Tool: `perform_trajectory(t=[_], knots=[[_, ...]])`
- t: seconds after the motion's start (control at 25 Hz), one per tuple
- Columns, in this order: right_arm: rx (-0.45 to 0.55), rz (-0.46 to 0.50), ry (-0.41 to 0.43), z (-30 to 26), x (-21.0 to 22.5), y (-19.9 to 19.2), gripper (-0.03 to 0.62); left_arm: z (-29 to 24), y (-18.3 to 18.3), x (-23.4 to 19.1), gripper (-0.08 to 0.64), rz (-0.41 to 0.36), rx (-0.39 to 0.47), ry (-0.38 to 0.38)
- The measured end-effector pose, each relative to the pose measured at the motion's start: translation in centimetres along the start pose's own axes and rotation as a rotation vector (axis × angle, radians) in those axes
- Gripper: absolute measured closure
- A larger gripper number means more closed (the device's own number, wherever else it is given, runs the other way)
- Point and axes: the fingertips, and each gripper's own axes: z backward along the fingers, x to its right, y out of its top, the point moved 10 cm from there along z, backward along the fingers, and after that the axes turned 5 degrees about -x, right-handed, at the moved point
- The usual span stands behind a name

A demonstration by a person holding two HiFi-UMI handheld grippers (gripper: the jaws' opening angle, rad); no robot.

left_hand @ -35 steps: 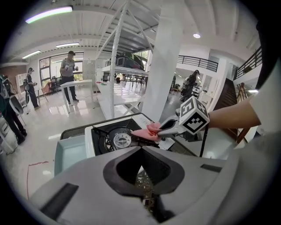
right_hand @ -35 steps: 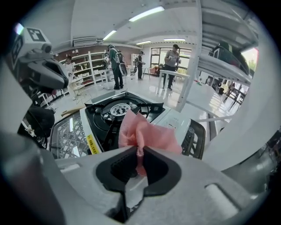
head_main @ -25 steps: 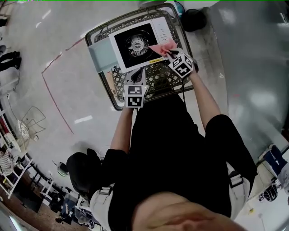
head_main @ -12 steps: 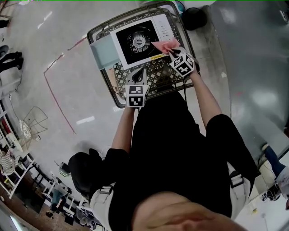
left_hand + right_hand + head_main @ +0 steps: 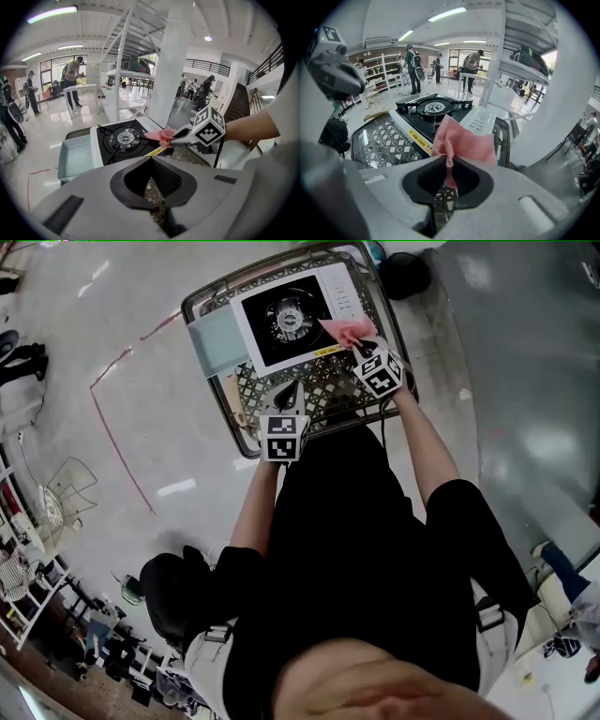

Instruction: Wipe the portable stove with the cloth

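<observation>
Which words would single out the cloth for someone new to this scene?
Find the lattice-top table carrying a white portable stove. At the stove's near right corner, the right gripper pinches the cloth: the only pink, crumpled thing there.

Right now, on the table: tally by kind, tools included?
Stove: 1
Cloth: 1
Tray: 1
Tan piece: 1
Tools: 2, left tool and right tool
Total: 6
</observation>
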Motion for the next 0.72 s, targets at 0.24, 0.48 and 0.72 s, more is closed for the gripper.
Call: perform_trajectory(t=[0.24,0.48,0.72], knots=[[-0.006,0.033,0.002,0.0,-1.2,0.2,0.554,0.3,-0.6,0.1,0.560,0.020,0.010,0.009],[-0.007,0.046,0.012,-0.4,-2.4,0.4,0.554,0.7,-2.1,-0.6,0.560,0.045,0.019,0.031],[-0.012,0.040,0.006,-0.3,-3.7,0.4,0.554,1.5,-3.3,-1.2,0.560,0.060,0.017,0.047]])
